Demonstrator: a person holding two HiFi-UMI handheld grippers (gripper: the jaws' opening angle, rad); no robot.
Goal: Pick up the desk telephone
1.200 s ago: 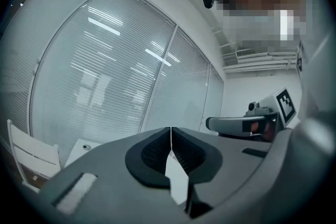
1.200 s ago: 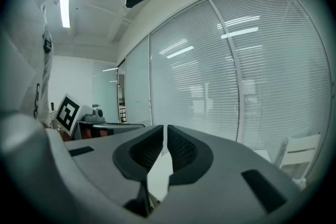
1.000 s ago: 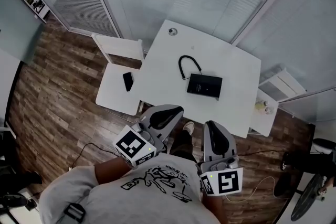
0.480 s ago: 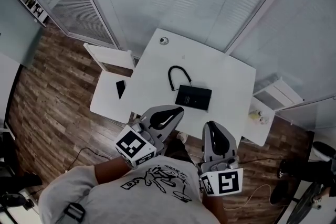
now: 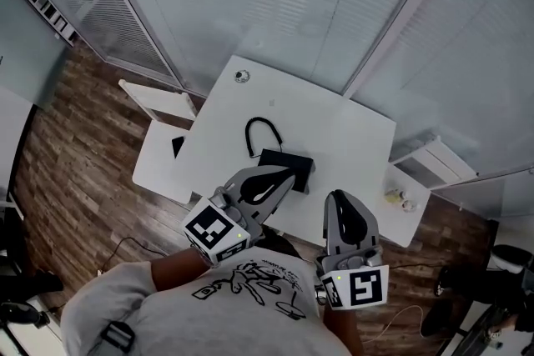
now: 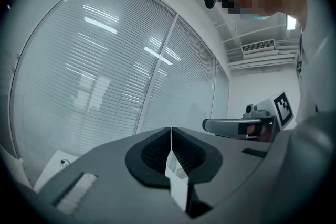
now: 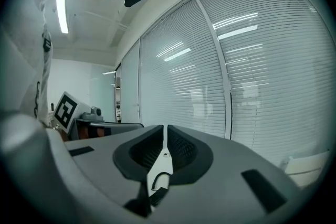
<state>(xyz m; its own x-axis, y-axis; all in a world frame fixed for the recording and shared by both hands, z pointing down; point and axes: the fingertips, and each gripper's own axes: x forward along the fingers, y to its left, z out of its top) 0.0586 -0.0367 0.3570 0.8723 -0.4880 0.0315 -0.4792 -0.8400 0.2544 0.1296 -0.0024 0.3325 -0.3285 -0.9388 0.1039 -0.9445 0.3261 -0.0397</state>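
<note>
1. Slatted blinds (image 5: 292,4) behind glass walls close off the far side of the room, and a wood plank floor (image 5: 75,171) runs under everything.
2. From the head view I see a white table (image 5: 350,137) in the middle. The desk telephone (image 5: 285,160), a flat black unit, lies on its near-left part.
3. A black cord (image 5: 253,132) arches in a loop from the telephone's far-left corner toward the far side of the table.
4. A small round fitting (image 5: 242,77) sits at the table's far-left corner, well apart from the telephone.
5. A lower white side table (image 5: 154,171) stands just left of the main one. It carries a small dark flat item (image 5: 178,147).
6. My left gripper (image 5: 288,173) is held near the body. Its tip overlaps the telephone's near edge in the head view, but I cannot tell whether it touches it.
7. In the left gripper view, the left gripper (image 6: 171,136) has its jaws pressed together with nothing pinched. Blinds fill the background.
8. My right gripper (image 5: 337,198) sits to the right of the left one, over the table's near edge and apart from the telephone.
9. In the right gripper view, the right gripper (image 7: 164,136) also has its jaws closed on nothing.
</note>
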